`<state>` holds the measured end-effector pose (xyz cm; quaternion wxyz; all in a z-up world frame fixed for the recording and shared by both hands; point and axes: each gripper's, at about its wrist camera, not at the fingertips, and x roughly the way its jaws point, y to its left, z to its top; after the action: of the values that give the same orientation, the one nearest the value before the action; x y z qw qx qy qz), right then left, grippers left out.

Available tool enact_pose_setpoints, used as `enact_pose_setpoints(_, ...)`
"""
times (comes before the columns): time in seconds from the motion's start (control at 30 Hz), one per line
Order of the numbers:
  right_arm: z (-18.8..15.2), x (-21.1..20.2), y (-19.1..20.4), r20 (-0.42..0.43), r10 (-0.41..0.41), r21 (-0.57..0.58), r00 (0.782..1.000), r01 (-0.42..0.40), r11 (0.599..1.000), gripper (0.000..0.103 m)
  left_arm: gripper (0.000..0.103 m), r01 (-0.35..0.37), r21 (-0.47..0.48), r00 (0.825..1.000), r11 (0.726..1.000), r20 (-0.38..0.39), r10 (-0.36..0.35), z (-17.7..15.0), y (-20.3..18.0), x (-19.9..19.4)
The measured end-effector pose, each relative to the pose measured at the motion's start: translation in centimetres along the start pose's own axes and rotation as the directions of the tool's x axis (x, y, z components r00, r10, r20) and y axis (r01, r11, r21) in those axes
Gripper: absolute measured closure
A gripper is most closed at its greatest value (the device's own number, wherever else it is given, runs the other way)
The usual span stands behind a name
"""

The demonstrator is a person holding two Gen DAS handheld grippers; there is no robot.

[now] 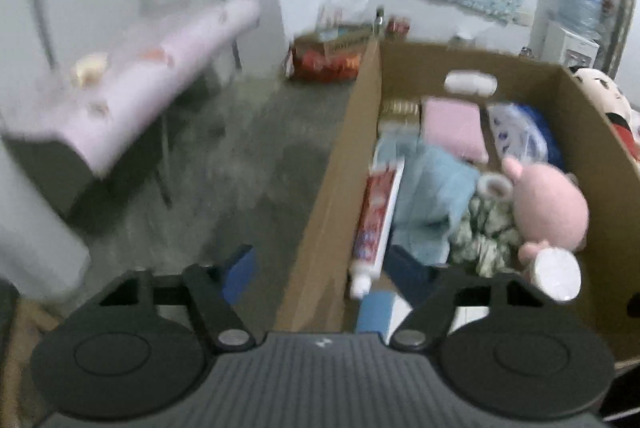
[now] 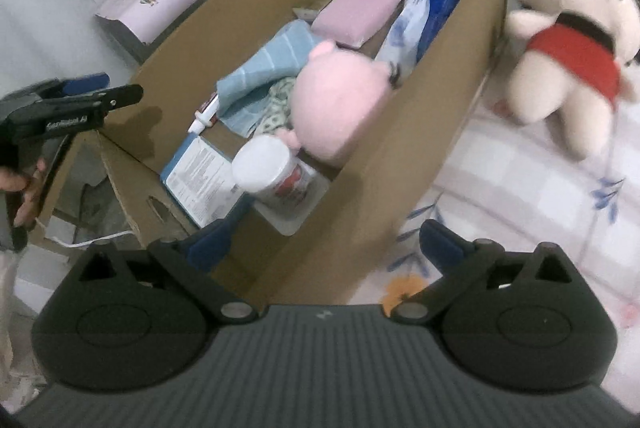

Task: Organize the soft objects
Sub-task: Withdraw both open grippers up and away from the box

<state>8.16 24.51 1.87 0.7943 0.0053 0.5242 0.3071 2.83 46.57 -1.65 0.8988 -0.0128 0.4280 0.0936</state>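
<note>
Well, taking the cardboard box (image 2: 360,163) as my landmark and reading from the left: off its left wall, across the grey floor, I see a long bench under a lilac printed cover (image 1: 132,87). My left gripper (image 1: 320,268) hangs over that left wall, one blue pad outside the box, the other inside — jaws spread, nothing between them. In the right wrist view I see the same tool from the side (image 2: 72,103), to the left of the box, with the hand (image 2: 24,187) that holds it.

Inside the box, against the left wall, lies a red-and-white toothpaste tube (image 1: 376,216). Just right of it sits a crumpled light-blue towel (image 1: 432,195), with a green patterned cloth (image 1: 488,232) bunched at its right edge. The pink plush toy (image 2: 340,103) rests on those cloths, leaning toward the right wall. A white-lidded jar (image 2: 272,171) lies on its side at the near end of the box, touching the plush. Toward the far end I make out a folded pink cloth (image 2: 356,11) and, right of it, a blue-and-white plastic pack (image 2: 416,15).

My right gripper (image 2: 324,248) straddles the near right wall, jaws wide apart, holding nothing. Right of the box, on the pale flowered bedding (image 2: 520,203), lies a cream stuffed toy in a red shirt (image 2: 568,55) — well apart from my fingers.
</note>
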Motion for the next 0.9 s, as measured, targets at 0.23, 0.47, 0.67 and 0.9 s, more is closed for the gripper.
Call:
enact_pose_setpoints(0.23,-2.1,0.7,-2.6,0.048,0.074,0.14,0.996,-0.08,0.987,0.042,0.065,-0.045,0.042,0.999,0.998,-0.001,0.045,-2.1,-0.6,-1.0)
enact_pose_setpoints(0.47,-2.3,-0.2,-2.4,0.055,0.055,0.105,0.997,-0.06,0.993,0.04,0.055,-0.059,0.126,0.998,0.99,0.016,0.057,-2.2,-2.2,-1.4)
enact_pose_setpoints(0.67,-2.5,-4.2,-0.8,0.202,-0.049,0.064,0.978,0.037,0.997,0.024,0.019,-0.178,0.108,0.956,0.978,0.255,0.146,-2.5,-5.1,-7.2)
enact_pose_setpoints(0.9,-4.1,-11.0,1.5,0.496,-0.1,0.118,0.863,0.047,0.992,0.016,0.007,-0.071,0.164,0.909,0.984,0.417,-0.004,-3.6,-12.4,-13.0)
